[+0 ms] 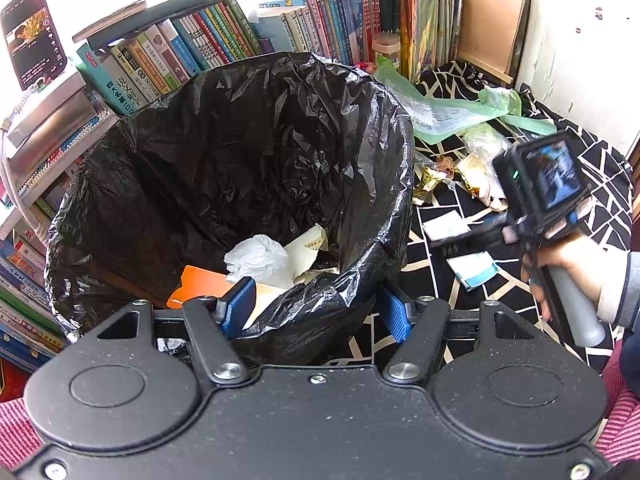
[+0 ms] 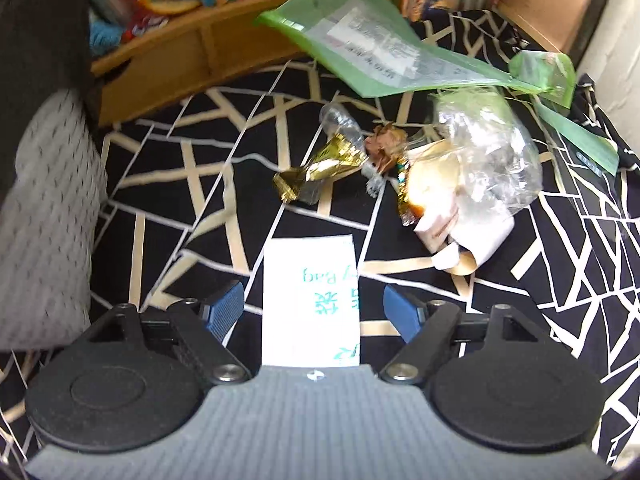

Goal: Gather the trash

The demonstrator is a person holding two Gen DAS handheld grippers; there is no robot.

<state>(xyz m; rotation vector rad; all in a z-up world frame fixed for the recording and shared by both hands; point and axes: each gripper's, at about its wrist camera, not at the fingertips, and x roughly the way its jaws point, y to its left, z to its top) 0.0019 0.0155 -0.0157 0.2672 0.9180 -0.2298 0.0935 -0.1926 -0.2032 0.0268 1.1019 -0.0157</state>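
A bin lined with a black bag [image 1: 240, 152] holds crumpled white tissue [image 1: 260, 260], paper and an orange card [image 1: 196, 286]. My left gripper [image 1: 316, 312] is open and straddles the near rim, one finger inside and one outside. My right gripper [image 2: 312, 312] is open just above the patterned cloth, with a flat white packet [image 2: 310, 292] printed in teal lying between its fingers. Beyond it lie a gold wrapper [image 2: 316, 168], a brown crumpled scrap [image 2: 384, 144], a clear plastic bag over paper [image 2: 476, 168] and a green plastic bag [image 2: 376, 52].
The black-and-cream cloth [image 2: 180, 200] covers the surface. Rows of books [image 1: 224, 32] and a wooden shelf [image 2: 192, 48] stand behind. A phone [image 1: 34, 36] is propped at far left. A blue-white packet [image 1: 476, 270] lies near the hand [image 1: 560, 264]. The bin's grey side [image 2: 44, 208] stands left.
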